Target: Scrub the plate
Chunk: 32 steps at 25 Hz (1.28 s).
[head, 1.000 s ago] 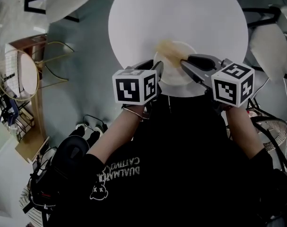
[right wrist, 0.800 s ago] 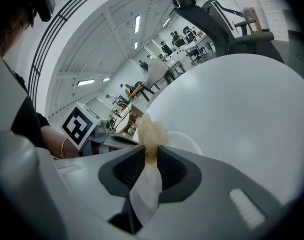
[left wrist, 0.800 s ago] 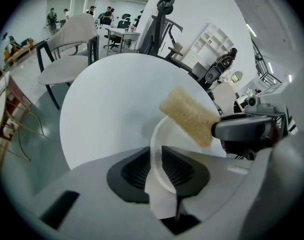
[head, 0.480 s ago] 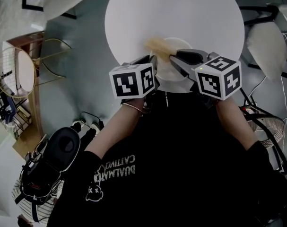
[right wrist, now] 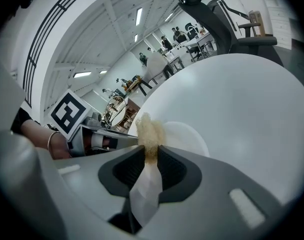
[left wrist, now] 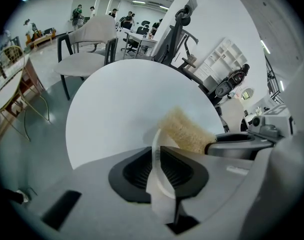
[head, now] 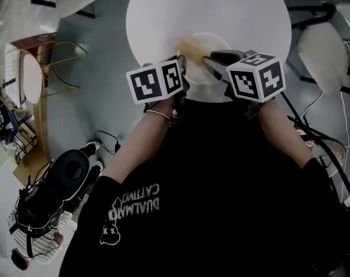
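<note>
The round white tabletop (head: 221, 10) carries everything; the plate (right wrist: 184, 136) sits near its edge on my side, between my two hands. My left gripper (left wrist: 159, 156) has the plate's near rim standing edge-on between its fingers, which are closing onto it, one dark pad (left wrist: 134, 171) on each side of the thin white edge. My right gripper (right wrist: 150, 156) has its fingers pinched on the root of the tan scrubber (left wrist: 188, 131); the fuzzy end reaches out over the plate's left part, close to my left fingers.

As I judge it, the step in hand is steadying the plate so the scrubbing can start. To do it well I want the left pinch firm and on the rim alone, leaving the face free. The plate looks smooth and shallow and the tabletop slick, so a loose hold would likely let it swivel. I would lay the scrubber's side down rather than its tip, and work small circles from the middle outward; I would steer away from my left fingers so the two grippers do not knock. I would press only modestly; a hard push at the far rim could lever the plate against a one-sided hold. The scrubber is soft and caught by a narrow bit, so it may twist out.

The plate is the only dish here; I can make out no food, water or suds in it, only the scrubber's end over it. Whether the fibres touch it, or whether it lies quite flat, I cannot tell.
</note>
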Each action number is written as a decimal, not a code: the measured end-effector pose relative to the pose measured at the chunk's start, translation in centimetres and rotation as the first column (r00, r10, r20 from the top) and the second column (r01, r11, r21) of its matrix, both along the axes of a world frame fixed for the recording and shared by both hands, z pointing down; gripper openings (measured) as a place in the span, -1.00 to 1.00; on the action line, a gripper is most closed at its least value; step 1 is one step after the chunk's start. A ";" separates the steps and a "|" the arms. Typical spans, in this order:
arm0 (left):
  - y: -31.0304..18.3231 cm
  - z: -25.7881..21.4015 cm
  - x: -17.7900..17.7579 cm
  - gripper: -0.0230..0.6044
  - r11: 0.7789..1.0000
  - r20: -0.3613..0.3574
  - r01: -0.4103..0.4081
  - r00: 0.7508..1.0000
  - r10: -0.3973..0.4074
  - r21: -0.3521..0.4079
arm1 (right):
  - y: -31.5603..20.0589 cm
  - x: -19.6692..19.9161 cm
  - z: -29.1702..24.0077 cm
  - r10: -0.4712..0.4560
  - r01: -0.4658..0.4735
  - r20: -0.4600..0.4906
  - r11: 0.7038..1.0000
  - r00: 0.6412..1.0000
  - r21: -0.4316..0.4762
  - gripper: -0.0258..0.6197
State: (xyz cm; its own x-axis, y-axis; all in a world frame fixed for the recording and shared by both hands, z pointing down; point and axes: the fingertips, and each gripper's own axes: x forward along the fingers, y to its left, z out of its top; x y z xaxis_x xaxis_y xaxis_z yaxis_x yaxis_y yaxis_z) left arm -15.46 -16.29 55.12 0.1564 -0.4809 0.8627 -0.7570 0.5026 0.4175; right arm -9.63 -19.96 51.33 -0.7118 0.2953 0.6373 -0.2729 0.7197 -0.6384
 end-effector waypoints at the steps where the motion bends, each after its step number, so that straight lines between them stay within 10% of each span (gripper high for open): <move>1: 0.1 -0.2 0.2 -0.75 1.000 0.005 0.000 1.000 0.000 0.001 | 0.1 0.2 -0.2 0.005 -0.005 0.000 1.000 1.000 -0.007 -0.67; 32: 2.6 -0.8 2.5 -0.75 0.994 0.037 0.109 0.993 -0.109 0.015 | -1.8 7.7 1.3 0.178 -0.179 -0.037 0.984 0.983 -0.023 -0.67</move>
